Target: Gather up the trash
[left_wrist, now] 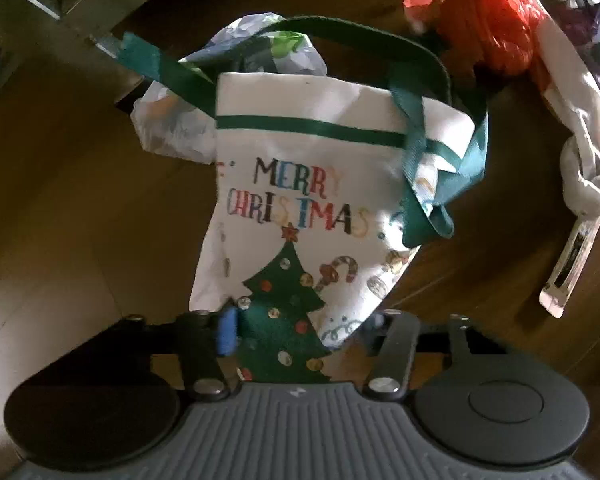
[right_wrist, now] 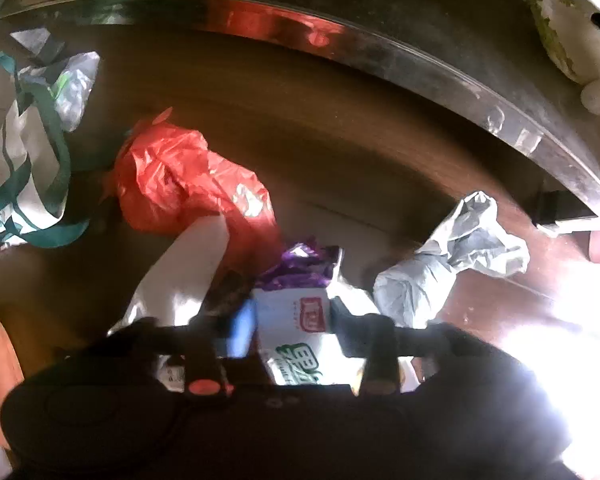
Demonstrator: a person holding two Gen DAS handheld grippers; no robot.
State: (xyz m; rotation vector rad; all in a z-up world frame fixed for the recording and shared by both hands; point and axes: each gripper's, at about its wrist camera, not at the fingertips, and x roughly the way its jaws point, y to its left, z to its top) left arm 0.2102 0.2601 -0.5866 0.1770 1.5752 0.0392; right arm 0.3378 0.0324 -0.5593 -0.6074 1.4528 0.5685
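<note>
In the left wrist view, a crumpled pale plastic wrapper with blue and green print (left_wrist: 168, 120) lies on the dark wooden floor (left_wrist: 60, 184), half hidden behind the white fabric gift bag printed "MERRY CHRISTMAS" with a green tree (left_wrist: 300, 200). The left gripper (left_wrist: 300, 340) has its jaws closed narrowly on the bag's bottom edge; the bag's lowest part is covered by the gripper body. Two green ribbon handles (left_wrist: 340, 36) arch over the bag's mouth, so what is inside cannot be made out. To the right lies one crumpled red plastic bag (left_wrist: 496, 16), with a twisted white paper wrapper (left_wrist: 580, 128) beside it, running toward the picture's right edge.

In the right wrist view, the same gift bag (right_wrist: 16, 168) is cut off at the left edge, well apart from the right gripper (right_wrist: 292, 332). The red bag (right_wrist: 188, 184) sits next to it, partly covered by a white sheet. The right gripper's jaws pinch a white snack packet with red and green print and a purple torn top (right_wrist: 296, 312); its lower half is hidden by the gripper, and the lettering is too blurred to read. Just to the right rests one crumpled grey-white plastic bag (right_wrist: 452, 256). Glare washes out the lower right corner.
</note>
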